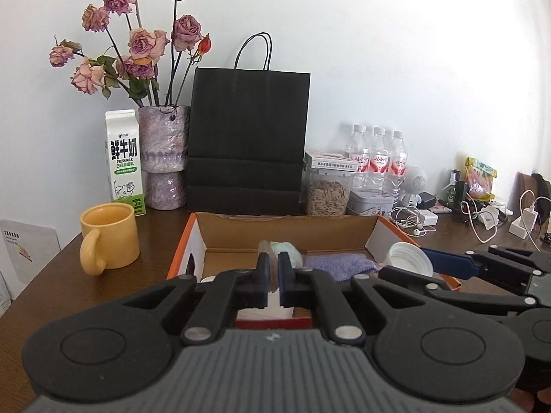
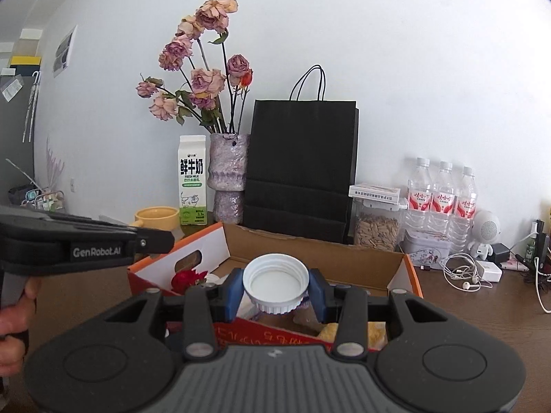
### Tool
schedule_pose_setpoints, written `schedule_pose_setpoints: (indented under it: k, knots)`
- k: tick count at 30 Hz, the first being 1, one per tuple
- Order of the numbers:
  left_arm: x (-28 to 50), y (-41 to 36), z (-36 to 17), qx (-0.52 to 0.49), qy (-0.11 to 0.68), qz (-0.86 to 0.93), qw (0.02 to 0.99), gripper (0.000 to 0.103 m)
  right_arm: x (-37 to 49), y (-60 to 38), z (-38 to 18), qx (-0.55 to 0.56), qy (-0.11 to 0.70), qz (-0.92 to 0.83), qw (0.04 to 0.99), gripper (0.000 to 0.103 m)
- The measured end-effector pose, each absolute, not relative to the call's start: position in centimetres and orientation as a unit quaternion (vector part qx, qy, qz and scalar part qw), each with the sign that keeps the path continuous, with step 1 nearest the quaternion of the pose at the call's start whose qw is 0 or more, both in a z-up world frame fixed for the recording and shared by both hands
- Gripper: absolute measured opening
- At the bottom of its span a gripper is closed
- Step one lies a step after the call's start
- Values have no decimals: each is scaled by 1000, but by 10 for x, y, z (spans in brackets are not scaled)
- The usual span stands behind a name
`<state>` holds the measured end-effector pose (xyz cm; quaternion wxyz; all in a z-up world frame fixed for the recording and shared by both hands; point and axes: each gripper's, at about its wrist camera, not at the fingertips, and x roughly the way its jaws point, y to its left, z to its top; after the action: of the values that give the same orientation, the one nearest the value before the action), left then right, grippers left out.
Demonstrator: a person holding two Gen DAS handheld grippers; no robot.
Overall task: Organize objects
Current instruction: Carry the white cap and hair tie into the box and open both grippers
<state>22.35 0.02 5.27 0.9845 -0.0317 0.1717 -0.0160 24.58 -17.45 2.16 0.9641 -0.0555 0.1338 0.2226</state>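
Note:
An open orange-and-white cardboard box (image 1: 286,219) (image 2: 311,245) stands on the brown table. Inside it lie a purple cloth (image 1: 339,265), a pale green wad (image 1: 286,248) and a red flower (image 2: 186,280). My left gripper (image 1: 273,275) hovers over the box's near side, shut; a thin pale sliver shows in the slit, and I cannot tell if it is pinched. My right gripper (image 2: 275,290) is shut on a white plastic lid (image 2: 275,280) (image 1: 406,260), which it holds above the box with its hollow side toward the camera. A person's hand (image 2: 13,320) holds the left gripper (image 2: 167,241).
Behind the box stand a black paper bag (image 1: 248,137), a vase of dried roses (image 1: 165,158), a milk carton (image 1: 124,161) and a yellow mug (image 1: 110,241). To the right are a seed jar (image 1: 327,192), water bottles (image 1: 378,158), a tin (image 1: 372,201) and tangled cables (image 1: 482,213).

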Motion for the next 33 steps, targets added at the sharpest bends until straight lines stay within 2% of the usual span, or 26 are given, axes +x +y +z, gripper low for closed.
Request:
schedule_pose_setpoints:
  k: [14, 21, 33]
  knots:
    - [297, 0, 75, -65, 169, -12, 983, 6, 324, -155, 33, -31, 129, 212, 968, 39]
    - [326, 5, 61, -64, 195, -17, 979, 6, 356, -159, 16, -30, 170, 223, 959, 39]
    - [336, 3, 43, -55, 224, -17, 973, 7, 362, -160, 3, -39, 190, 209, 958, 39]
